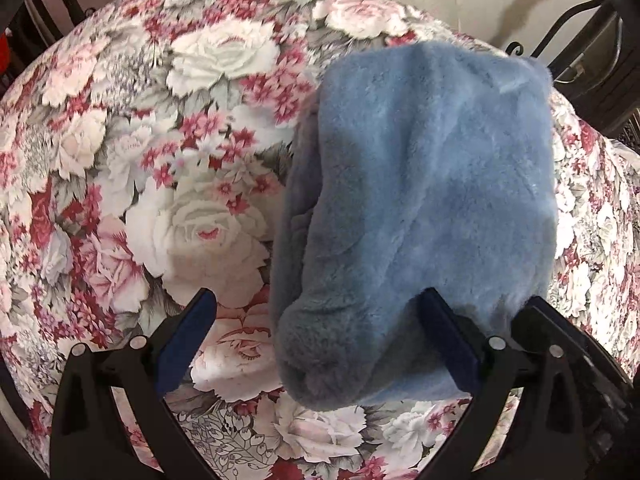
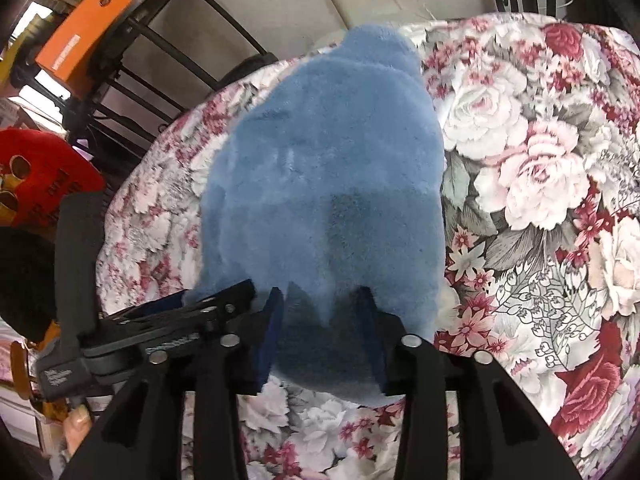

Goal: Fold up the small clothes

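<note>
Floral cloth (image 1: 168,208), printed with white and pink roses, covers a round table. Black metal chair frames (image 2: 160,40) and a pale wall are seen beyond it. An orange box (image 2: 80,36) with a small white label, unreadable, sits on a rack up and left of the right gripper (image 2: 322,332); a red item (image 2: 40,168) with gold rings lies below it. No writing can be read.

Blue fleece garment (image 1: 420,208), folded, lies on the cloth, ahead and to the right of the left gripper (image 1: 316,320). Left gripper: fingers spread wide, the right finger (image 1: 448,340) pressed against the garment's near edge. Right gripper: fingers (image 2: 272,332) parted around the near edge of the garment (image 2: 328,184), fleece filling the gap; whether it is pinched cannot be told.
</note>
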Action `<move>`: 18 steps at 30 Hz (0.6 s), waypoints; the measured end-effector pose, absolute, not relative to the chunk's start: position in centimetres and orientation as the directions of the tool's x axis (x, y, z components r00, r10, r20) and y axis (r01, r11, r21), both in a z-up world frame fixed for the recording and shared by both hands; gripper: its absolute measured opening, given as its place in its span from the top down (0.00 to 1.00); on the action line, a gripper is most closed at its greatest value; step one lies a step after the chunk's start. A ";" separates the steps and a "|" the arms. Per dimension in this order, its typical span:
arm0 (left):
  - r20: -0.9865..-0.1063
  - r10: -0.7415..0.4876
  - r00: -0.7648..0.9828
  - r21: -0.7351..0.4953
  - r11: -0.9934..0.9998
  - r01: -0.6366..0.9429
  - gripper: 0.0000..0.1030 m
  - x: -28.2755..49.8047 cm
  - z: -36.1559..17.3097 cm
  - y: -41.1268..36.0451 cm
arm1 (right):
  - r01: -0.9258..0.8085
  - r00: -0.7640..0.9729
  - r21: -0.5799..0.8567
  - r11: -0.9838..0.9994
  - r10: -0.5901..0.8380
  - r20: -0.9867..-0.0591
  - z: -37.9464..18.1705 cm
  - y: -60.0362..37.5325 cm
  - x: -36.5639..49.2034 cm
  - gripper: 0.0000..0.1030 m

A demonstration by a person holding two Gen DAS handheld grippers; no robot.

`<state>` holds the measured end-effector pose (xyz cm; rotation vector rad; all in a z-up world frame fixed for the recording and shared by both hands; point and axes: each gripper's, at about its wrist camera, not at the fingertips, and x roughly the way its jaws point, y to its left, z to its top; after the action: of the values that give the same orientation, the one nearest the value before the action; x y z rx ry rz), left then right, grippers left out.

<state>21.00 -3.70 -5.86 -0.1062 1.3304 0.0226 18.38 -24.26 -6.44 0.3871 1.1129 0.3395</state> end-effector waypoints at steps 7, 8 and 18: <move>-0.961 -0.050 0.273 -0.070 0.995 -0.065 0.05 21.4 -4.5 -4.1 | -0.077 0.473 0.441 0.894 0.422 -0.773 -4.1 -26.4 17.1 0.43; -0.958 -0.051 0.282 -0.069 0.996 -0.055 0.05 21.5 -4.2 -4.4 | -0.067 0.484 0.435 0.898 0.411 -0.773 -4.0 -27.1 16.9 0.40; -0.940 -0.060 0.336 -0.051 0.998 0.035 0.05 20.9 -2.7 -8.1 | 0.011 0.515 0.421 0.907 0.356 -0.780 -4.3 -32.4 14.9 0.33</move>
<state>20.86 -8.08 -2.69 -0.0232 1.2262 -0.0616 14.94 -32.42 -4.26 0.4012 1.0152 0.2138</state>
